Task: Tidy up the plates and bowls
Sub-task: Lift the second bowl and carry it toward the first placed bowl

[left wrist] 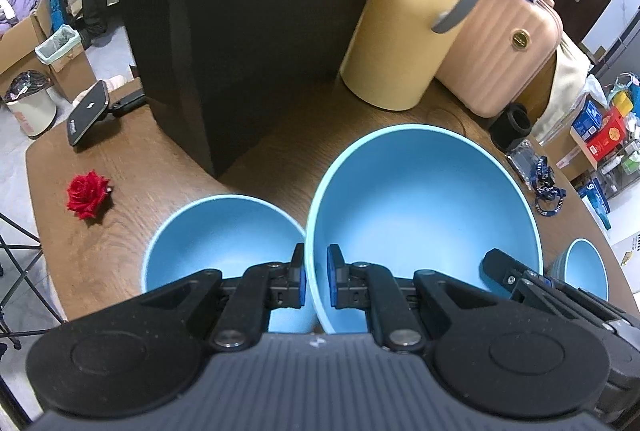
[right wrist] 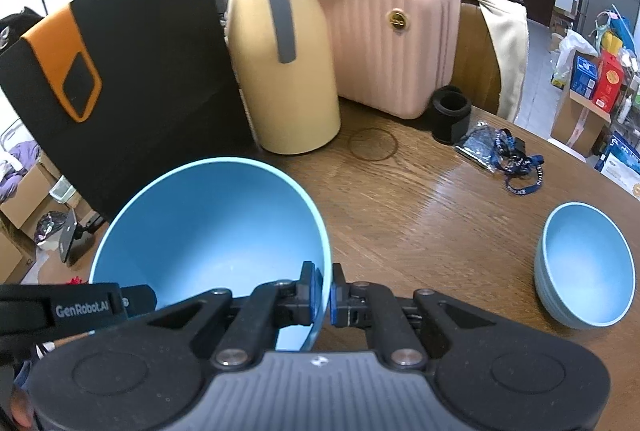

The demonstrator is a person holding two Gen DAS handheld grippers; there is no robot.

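A large light-blue bowl (left wrist: 424, 207) (right wrist: 212, 223) is held by its rim between both grippers. My left gripper (left wrist: 316, 271) is shut on its left rim. My right gripper (right wrist: 326, 295) is shut on the opposite rim, and one of its fingers (left wrist: 500, 265) shows in the left wrist view. A medium blue bowl (left wrist: 224, 239) sits on the wooden table (right wrist: 420, 215), just left of the large one. A small blue bowl (right wrist: 586, 267) (left wrist: 586, 267), seemingly on top of a stack, stands at the right.
Behind the bowls stand a black paper bag (left wrist: 224, 31), a yellow thermos jug (right wrist: 284, 71) and a pink suitcase (right wrist: 392, 43) with a tissue pack on top. A black cylinder (right wrist: 450, 115) and a blue lanyard (right wrist: 516, 167) lie back right. A red rose (left wrist: 88, 195) lies left.
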